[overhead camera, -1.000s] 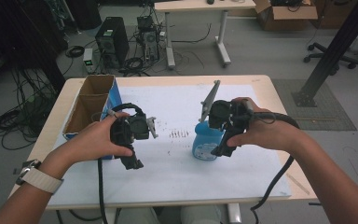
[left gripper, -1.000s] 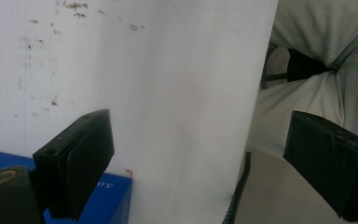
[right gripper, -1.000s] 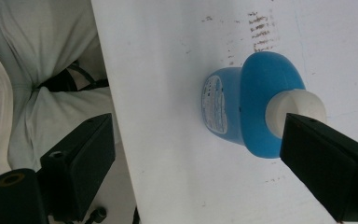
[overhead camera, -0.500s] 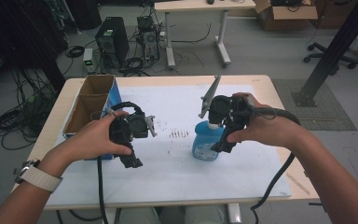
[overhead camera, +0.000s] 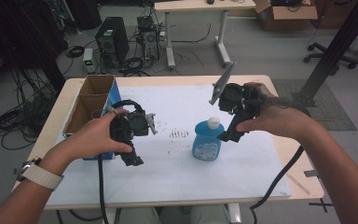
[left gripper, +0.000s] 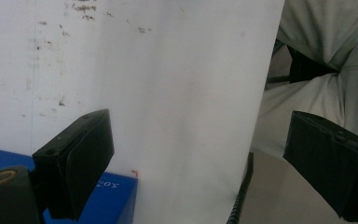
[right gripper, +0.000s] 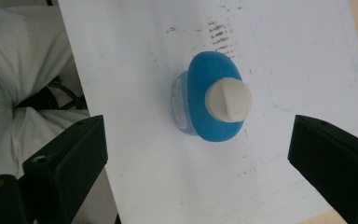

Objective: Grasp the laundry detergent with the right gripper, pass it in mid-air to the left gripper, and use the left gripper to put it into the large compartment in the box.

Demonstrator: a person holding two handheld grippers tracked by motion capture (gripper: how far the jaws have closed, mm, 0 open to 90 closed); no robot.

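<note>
A blue bottle point(overhead camera: 207, 140) with a white cap stands upright on the white sheet point(overhead camera: 177, 163) in the middle of the table. My right gripper point(overhead camera: 230, 133) hangs just right of and above it, tilted down toward it. In the right gripper view the bottle point(right gripper: 214, 98) lies below and ahead of the right gripper point(right gripper: 196, 172). Its jaws have just been opening and stand wide, touching nothing. My left gripper point(overhead camera: 133, 157) hovers over the sheet left of the bottle. In its own view the left gripper point(left gripper: 200, 163) is open and holds nothing.
An open cardboard box point(overhead camera: 91, 100) with a blue side point(left gripper: 116, 196) stands at the table's left edge, close to my left hand. Faint dark marks point(overhead camera: 179, 134) dot the sheet beside the bottle. The person's legs point(left gripper: 326, 56) sit at the near edge. Desks, computers and cables lie beyond.
My right gripper has come off the top of the bottle, rising and shifting right, so the white cap is now uncovered. The bottle stays standing. My left gripper has held still.
</note>
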